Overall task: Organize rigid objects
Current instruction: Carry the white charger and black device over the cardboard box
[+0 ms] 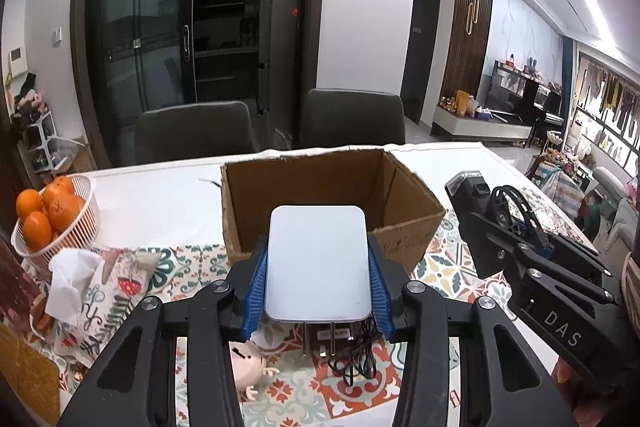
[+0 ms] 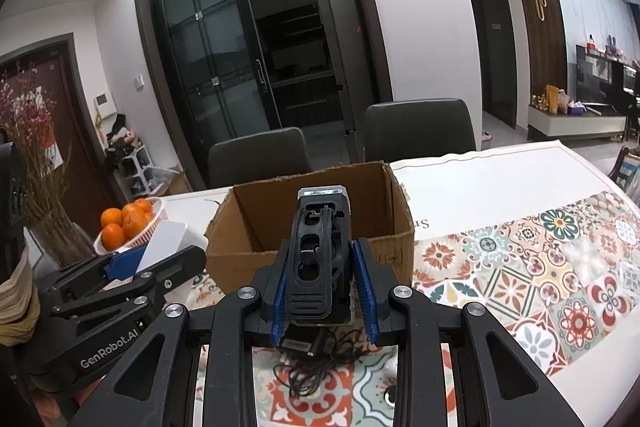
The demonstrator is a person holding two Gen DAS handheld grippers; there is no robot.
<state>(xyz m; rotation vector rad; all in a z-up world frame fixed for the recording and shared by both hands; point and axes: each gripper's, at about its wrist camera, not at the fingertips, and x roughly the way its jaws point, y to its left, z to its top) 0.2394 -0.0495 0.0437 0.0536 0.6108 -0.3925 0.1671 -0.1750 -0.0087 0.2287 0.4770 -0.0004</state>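
Biggest thing here is the table (image 2: 500, 183), white top with a patterned tile-print cloth (image 2: 560, 267) over the near part. Two dark chairs (image 1: 192, 131) are tucked in on the far side.

Sitting on the table is an open cardboard box (image 1: 404, 227), flaps up, nothing visible inside from either view. Both grippers hang in the air just on the near side of it, tilted a bit downward toward its opening.

The left gripper (image 1: 318, 267) has its blue pads pinched on the long sides of a flat white device (image 1: 318, 263) with rounded corners, held face up and roughly level, its far end reaching over the near wall of the box. In the right wrist view you can see that gripper coming in from the left side, white thing sticking out the front.

The right gripper (image 2: 324, 267) is clamped on a black gadget (image 2: 316, 259) with a silver end, some kind of clamp or mount, can't tell exactly. It points forward at the box too. The left view shows that gripper off to the right, angled up and inward.

Left of the box is a white basket of oranges (image 1: 86, 223), and near it a tissue pack (image 1: 72, 279). On the cloth under the grippers lies a black charger with tangled cable (image 2: 316, 363), plus a small pink figure (image 1: 250, 367).
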